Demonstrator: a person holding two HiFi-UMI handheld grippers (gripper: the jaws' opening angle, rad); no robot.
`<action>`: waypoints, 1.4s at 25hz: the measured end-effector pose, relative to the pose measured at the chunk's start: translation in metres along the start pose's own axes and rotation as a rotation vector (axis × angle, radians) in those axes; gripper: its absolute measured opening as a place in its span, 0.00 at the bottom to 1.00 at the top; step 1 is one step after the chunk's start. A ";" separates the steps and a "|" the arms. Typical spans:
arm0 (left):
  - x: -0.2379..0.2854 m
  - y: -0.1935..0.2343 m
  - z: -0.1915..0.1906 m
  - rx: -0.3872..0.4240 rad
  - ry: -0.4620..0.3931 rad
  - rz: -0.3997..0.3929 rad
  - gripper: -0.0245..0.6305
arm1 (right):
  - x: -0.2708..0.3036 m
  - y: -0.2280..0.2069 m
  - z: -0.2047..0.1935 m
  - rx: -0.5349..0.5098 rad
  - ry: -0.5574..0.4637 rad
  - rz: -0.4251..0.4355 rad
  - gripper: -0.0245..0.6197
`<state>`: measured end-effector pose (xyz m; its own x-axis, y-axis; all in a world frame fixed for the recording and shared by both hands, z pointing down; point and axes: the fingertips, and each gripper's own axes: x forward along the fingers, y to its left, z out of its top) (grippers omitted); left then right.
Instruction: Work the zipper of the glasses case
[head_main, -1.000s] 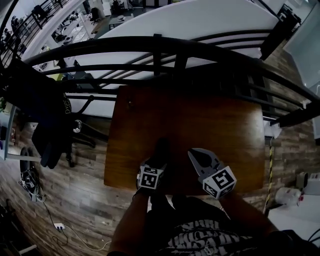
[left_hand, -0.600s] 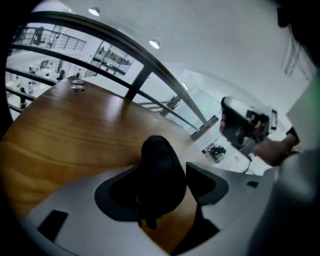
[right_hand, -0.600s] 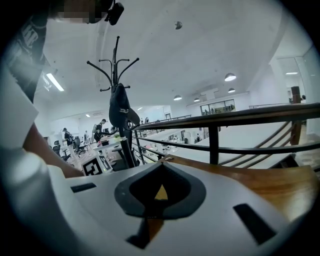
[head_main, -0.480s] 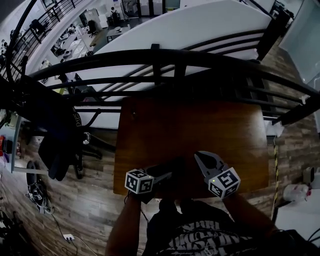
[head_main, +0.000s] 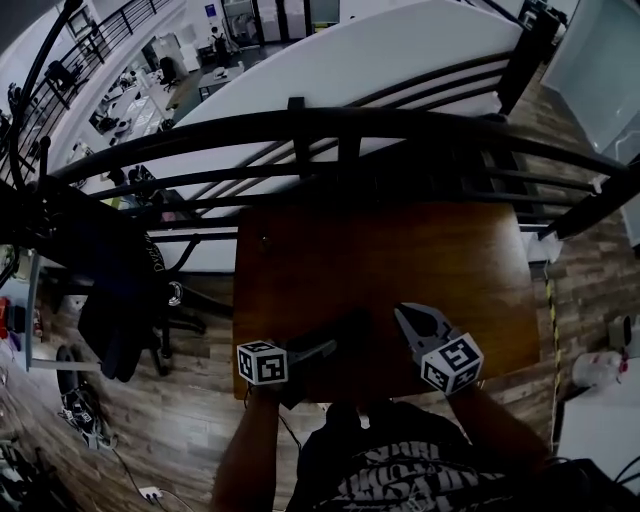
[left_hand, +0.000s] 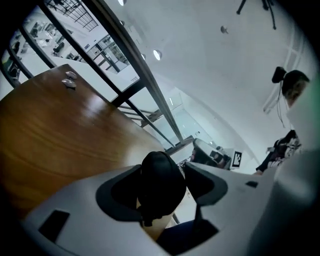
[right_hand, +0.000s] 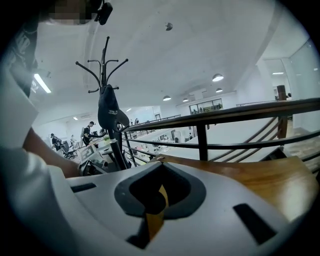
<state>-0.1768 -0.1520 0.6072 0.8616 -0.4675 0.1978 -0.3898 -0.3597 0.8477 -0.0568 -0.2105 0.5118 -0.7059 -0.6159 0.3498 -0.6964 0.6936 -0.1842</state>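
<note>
The left gripper (left_hand: 163, 170) grasps the black glasses case (left_hand: 160, 192); its jaws have just been closing, and the case's rounded end fills the space between the fingers, wedged between the dark pads. In the head view the case juts out past the left fingertips toward the right gripper (head_main: 405, 314), above the near edge of the wooden table (head_main: 400, 240); the zipper cannot be made out. The right gripper's jaws are clenched together with nothing between them; only a sliver of table shows through behind the pads. Its fingertips sit near the case but apart from it; beyond both sets of fingertips, past the table's far edge, runs a dark railing (head_main: 340, 125).
</note>
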 end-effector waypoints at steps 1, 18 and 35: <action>0.001 -0.006 0.005 0.013 0.003 -0.016 0.47 | -0.001 -0.001 -0.001 0.004 0.002 -0.006 0.02; 0.113 -0.082 0.090 0.135 0.046 -0.273 0.47 | -0.050 -0.053 0.002 0.050 -0.046 -0.190 0.02; 0.122 -0.145 0.118 0.188 0.071 -0.444 0.47 | -0.074 -0.083 0.037 0.102 -0.133 0.052 0.14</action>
<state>-0.0532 -0.2522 0.4506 0.9754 -0.1820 -0.1242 -0.0260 -0.6545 0.7557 0.0488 -0.2364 0.4676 -0.7476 -0.6289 0.2137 -0.6631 0.6885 -0.2936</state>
